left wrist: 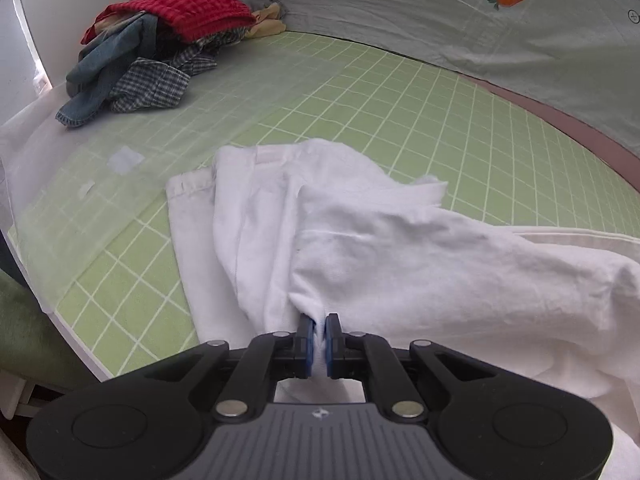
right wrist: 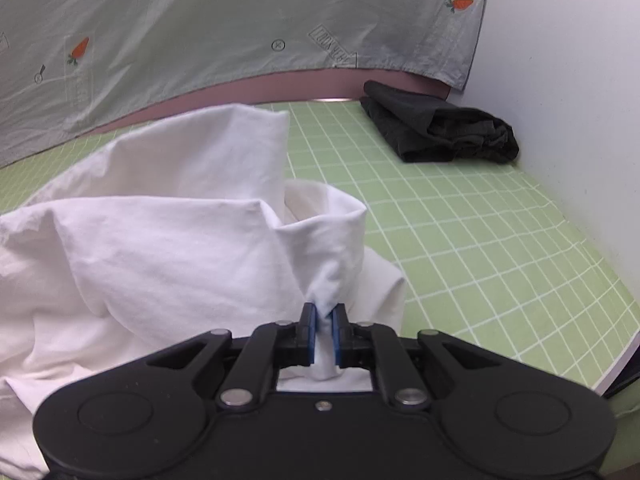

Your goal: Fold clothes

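A white garment (left wrist: 360, 232) lies crumpled on the green grid mat (left wrist: 360, 92). My left gripper (left wrist: 319, 326) is shut on a bunched fold of it at its near edge. The same white garment (right wrist: 160, 240) fills the left half of the right wrist view, partly lifted into loose folds. My right gripper (right wrist: 324, 316) is shut on a pinch of its cloth. The pinched cloth shows between the blue pads of both grippers.
A pile of unfolded clothes (left wrist: 160, 44), red, denim and plaid, lies at the mat's far left. A folded black garment (right wrist: 440, 128) sits at the far right by the white wall. A grey carrot-print sheet (right wrist: 240, 20) hangs behind. The mat's near edge (right wrist: 616, 364) is at right.
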### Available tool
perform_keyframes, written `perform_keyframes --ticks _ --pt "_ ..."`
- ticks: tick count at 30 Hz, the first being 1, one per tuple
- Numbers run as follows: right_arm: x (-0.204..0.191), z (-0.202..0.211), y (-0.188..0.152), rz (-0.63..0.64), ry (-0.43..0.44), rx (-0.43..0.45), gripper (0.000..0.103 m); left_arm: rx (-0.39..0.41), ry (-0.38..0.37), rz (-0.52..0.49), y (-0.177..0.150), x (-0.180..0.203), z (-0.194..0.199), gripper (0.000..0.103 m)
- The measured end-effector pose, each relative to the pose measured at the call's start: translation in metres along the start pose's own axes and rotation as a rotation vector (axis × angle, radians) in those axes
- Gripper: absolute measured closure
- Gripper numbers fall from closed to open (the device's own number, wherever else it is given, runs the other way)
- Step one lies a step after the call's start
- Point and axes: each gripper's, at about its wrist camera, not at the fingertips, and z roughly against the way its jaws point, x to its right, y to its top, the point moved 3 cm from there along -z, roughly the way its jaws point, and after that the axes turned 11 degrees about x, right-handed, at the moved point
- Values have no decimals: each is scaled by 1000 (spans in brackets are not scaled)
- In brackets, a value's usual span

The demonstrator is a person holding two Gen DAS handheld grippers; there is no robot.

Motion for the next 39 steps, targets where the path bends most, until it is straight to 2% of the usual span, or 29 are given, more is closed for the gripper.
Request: perform_keyframes --ticks 2,7,9,13,17,22,25,27,31,33,35,38,39 --pt "-6 -7 -16 41 -10 -10 94 6 4 -15 -1 4 -7 96" --pt "-13 -33 -26 36 -40 17 94 -1 14 -3 2 9 -32 97" --pt "-21 -41 -25 58 -73 38 94 1 8 -17 7 11 -40 97" --pt "-33 -56 -15 43 -116 62 94 -3 -3 23 29 13 -67 96" --pt "-51 -91 9 28 -125 80 94 49 -9 33 67 27 -106 96" --pt "-89 -167 58 30 -83 130 94 113 -29 101 141 45 -168 96" --pt "-113 -209 96 81 -57 137 95 198 -60 129 181 52 -160 97" --pt "-115 -206 119 95 -68 184 96 230 -108 161 193 50 -138 97" --pt "-101 -155 146 84 -78 300 98 271 -148 181 184 32 -83 97" --pt "-97 -115 144 92 -99 351 101 258 -126 140 160 21 -60 97" --pt "-90 -72 133 111 -160 403 103 240 -97 86 135 12 -38 96" --pt "-66 -67 87 75 -150 228 103 85 -60 76 80 -1 -46 95" --pt "-58 -65 72 63 -145 169 103 54 -60 76 66 -4 -50 95"
